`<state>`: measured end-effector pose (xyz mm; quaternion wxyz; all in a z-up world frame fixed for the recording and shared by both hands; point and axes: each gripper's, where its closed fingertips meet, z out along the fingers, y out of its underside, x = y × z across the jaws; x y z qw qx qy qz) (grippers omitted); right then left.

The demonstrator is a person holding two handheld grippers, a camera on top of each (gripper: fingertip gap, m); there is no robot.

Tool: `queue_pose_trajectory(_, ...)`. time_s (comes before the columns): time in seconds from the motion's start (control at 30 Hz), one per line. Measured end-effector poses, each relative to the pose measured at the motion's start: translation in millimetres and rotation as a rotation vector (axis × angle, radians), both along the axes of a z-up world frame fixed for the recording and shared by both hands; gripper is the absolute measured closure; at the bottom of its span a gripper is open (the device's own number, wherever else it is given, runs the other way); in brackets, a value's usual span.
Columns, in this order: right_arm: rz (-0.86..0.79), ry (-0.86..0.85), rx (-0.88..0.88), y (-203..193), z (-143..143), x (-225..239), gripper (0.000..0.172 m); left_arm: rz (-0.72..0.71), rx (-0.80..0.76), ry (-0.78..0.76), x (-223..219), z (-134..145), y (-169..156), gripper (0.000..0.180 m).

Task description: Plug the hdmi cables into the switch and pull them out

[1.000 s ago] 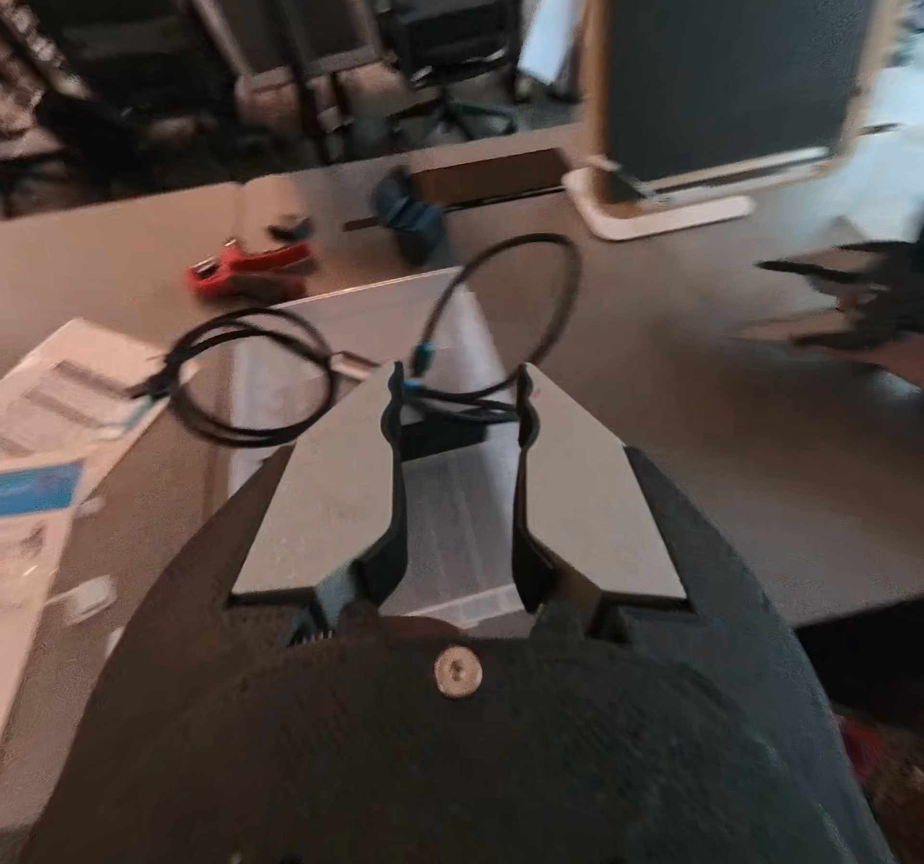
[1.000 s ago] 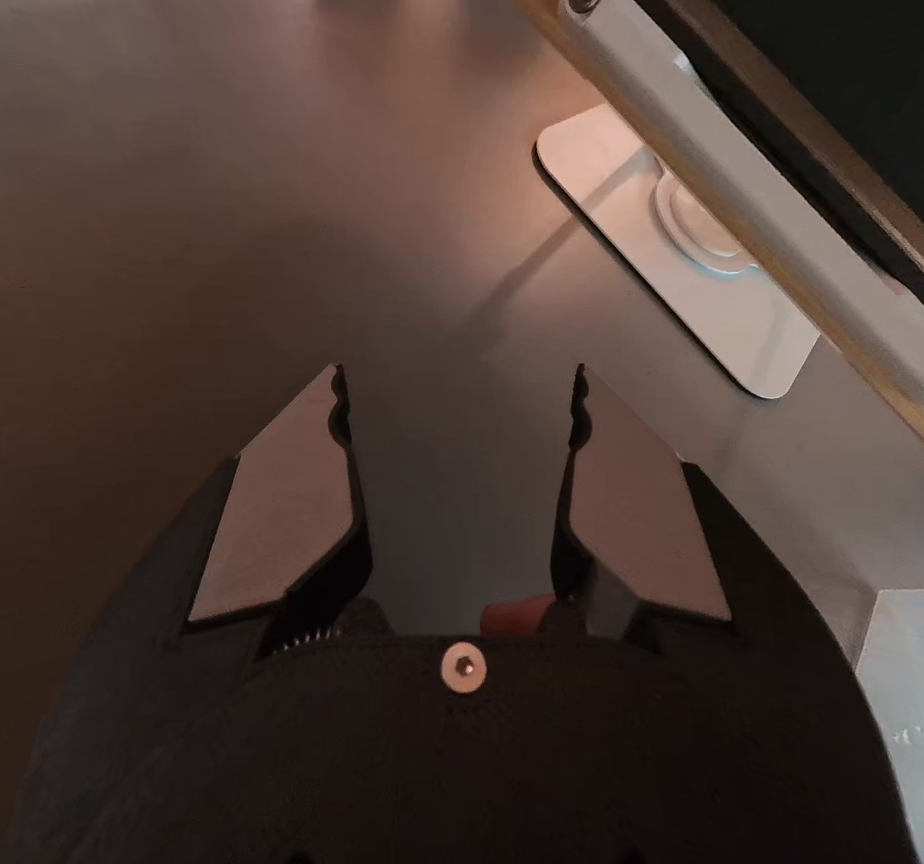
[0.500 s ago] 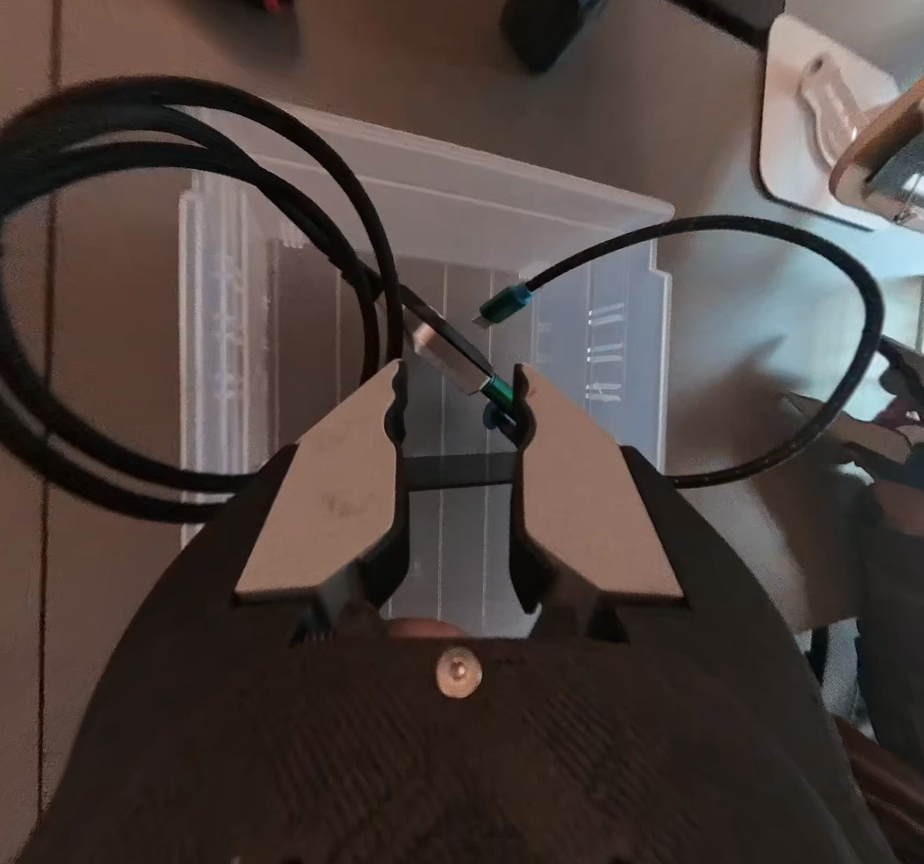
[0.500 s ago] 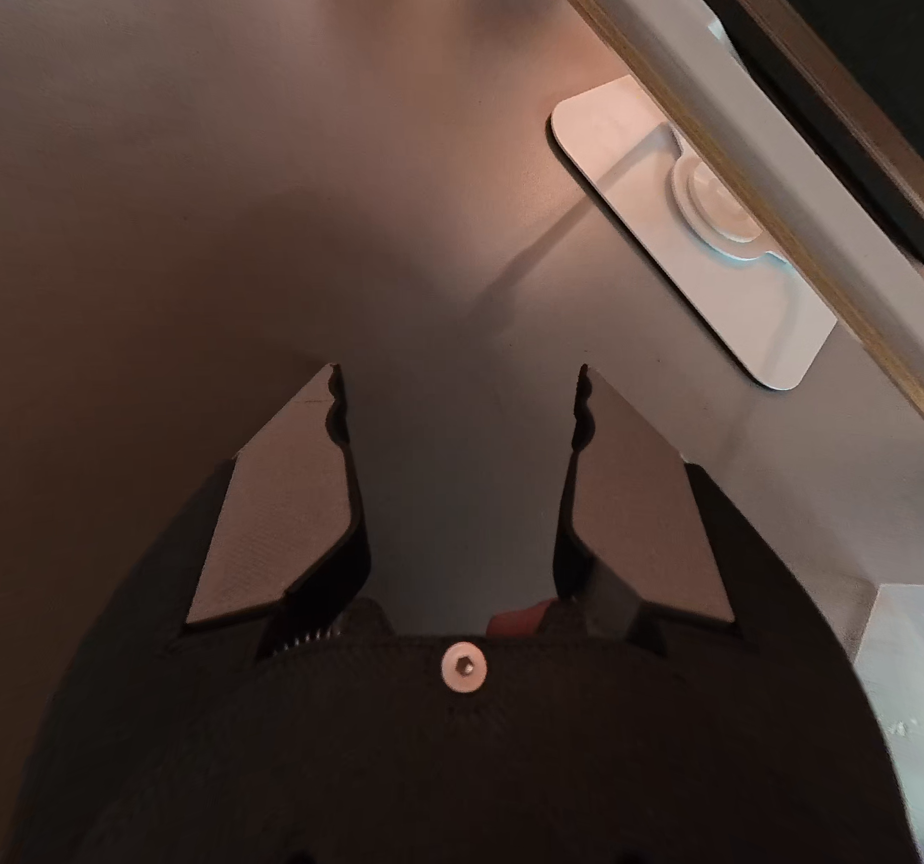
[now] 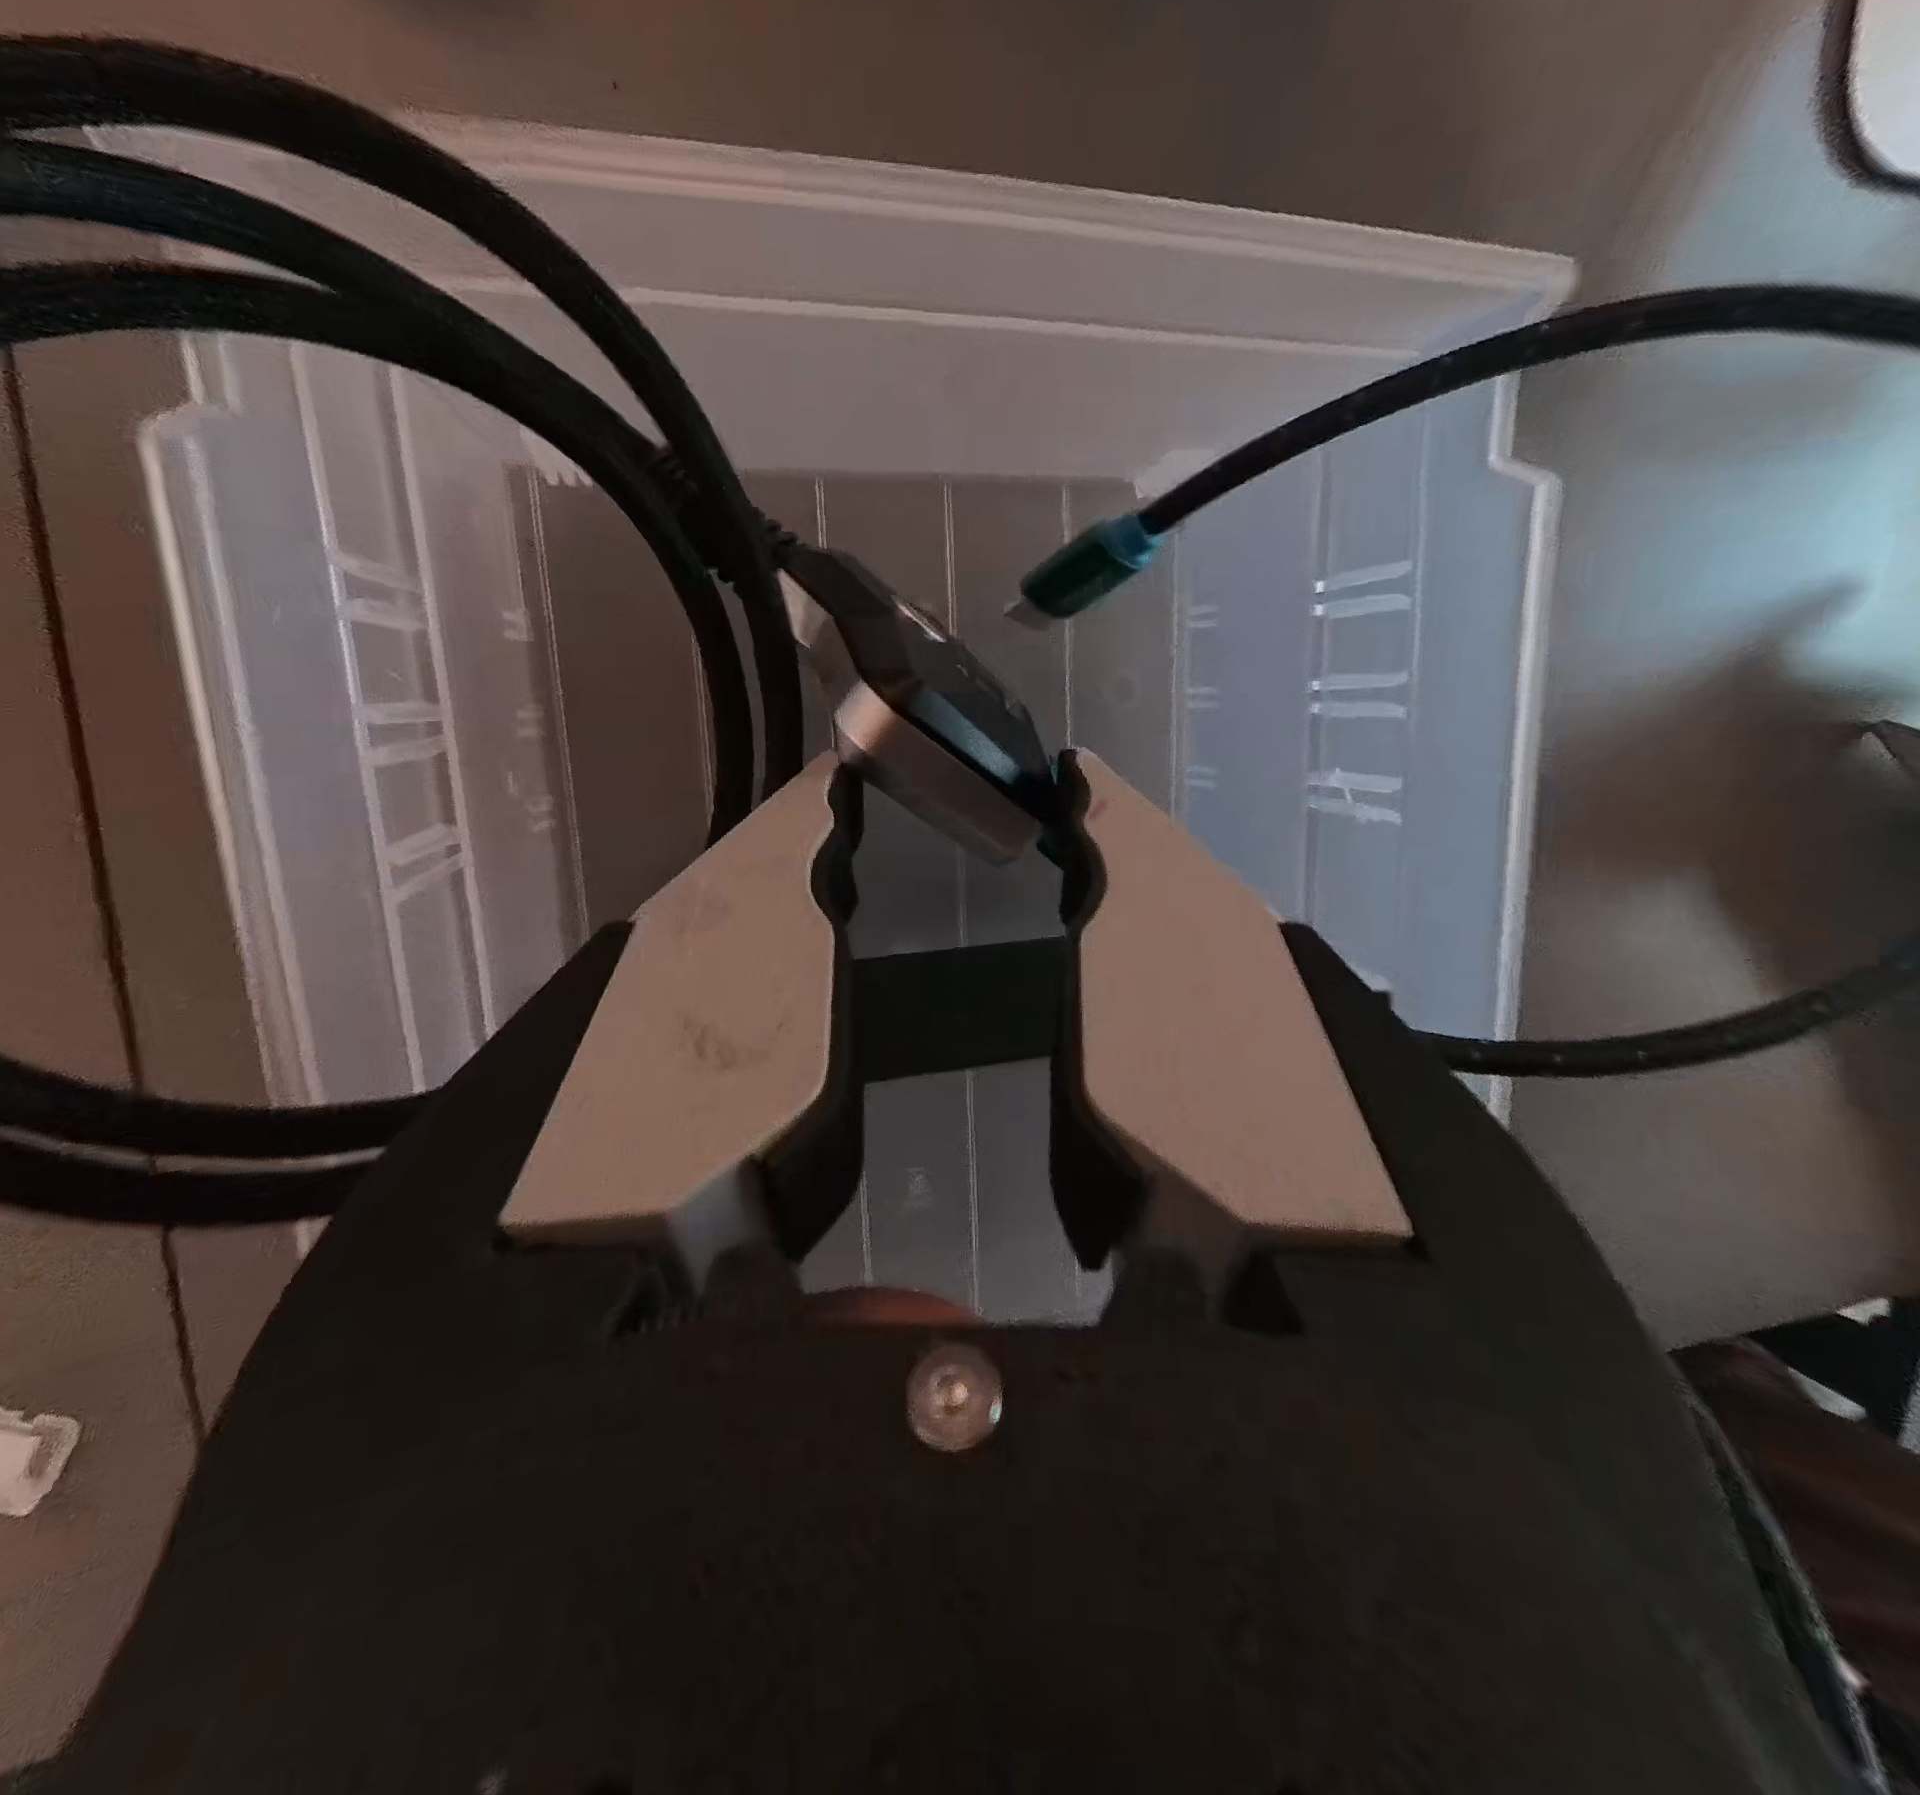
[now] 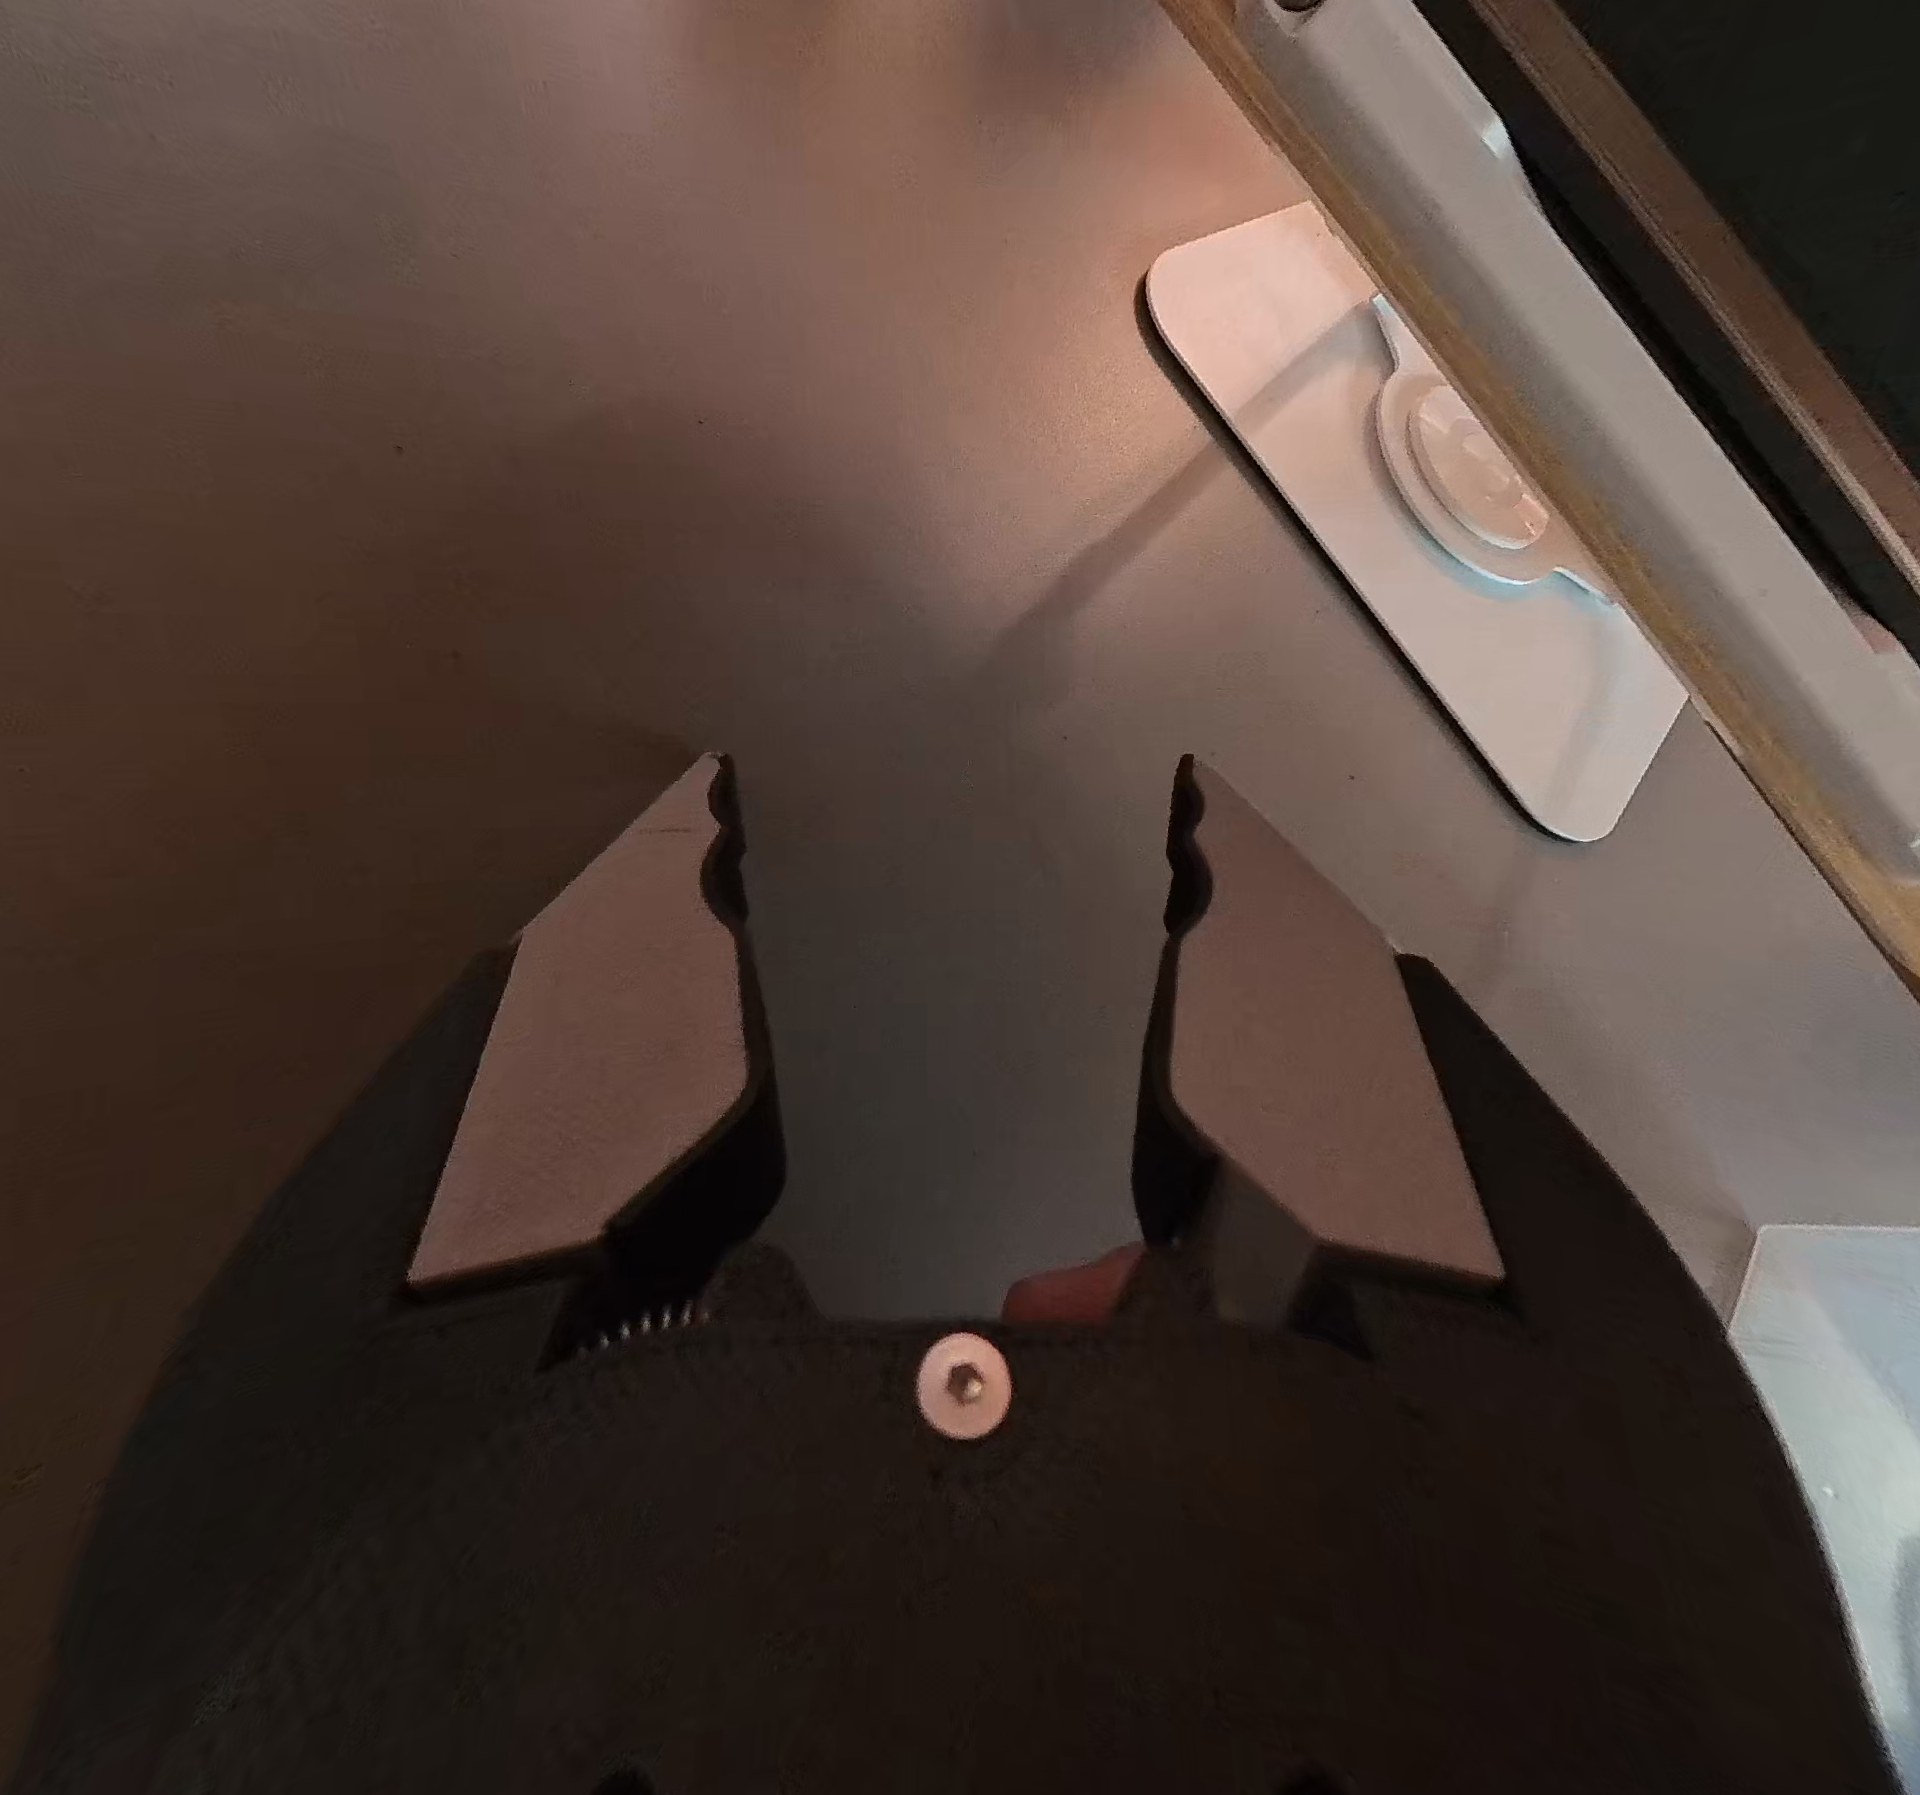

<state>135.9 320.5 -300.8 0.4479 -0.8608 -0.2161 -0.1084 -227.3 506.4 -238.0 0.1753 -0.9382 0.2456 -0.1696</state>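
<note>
In the left wrist view a silver-grey switch (image 5: 925, 748) lies slantwise on a clear plastic box (image 5: 1039, 343). A thick black cable (image 5: 416, 218) runs from its far end and coils to the left. My left gripper (image 5: 956, 779) is shut on the switch, and both fingertips touch it. A teal plug sits at the switch's near end against the right finger. A second teal plug (image 5: 1091, 566) on a thin black cable hangs free just beyond, unplugged. My right gripper (image 6: 956, 779) is open and empty over the bare grey table (image 6: 520, 395).
A white stand base (image 6: 1351, 498) and a wood-edged dark panel (image 6: 1558, 395) stand to the right of my right gripper. A corner of the clear box (image 6: 1839, 1382) shows at that view's lower right. The thin cable (image 5: 1662, 1039) loops off to the right. One gripper's finger ends stand about 40 cm off the other's.
My left gripper has come down and closer over the box, and its fingers have narrowed onto the switch. My right gripper has stayed over the table and closed slightly.
</note>
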Motion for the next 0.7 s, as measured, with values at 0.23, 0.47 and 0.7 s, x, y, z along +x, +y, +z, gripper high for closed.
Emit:
queue_pose_trajectory(0.23,0.001,-0.012,0.002,-0.7,-0.1,0.0,0.098,-0.041,0.244,-0.152,-8.7,88.8,-4.8,0.158)
queue_pose_trajectory(0.47,-0.003,-0.042,0.023,-2.0,1.9,0.8,0.106,-0.158,0.452,-0.430,17.5,186.7,-42.8,0.160)
queue_pose_trajectory(0.7,0.046,-0.006,0.110,-1.9,18.1,-9.0,0.110,-0.416,0.633,-0.623,88.7,253.4,-128.3,0.160)
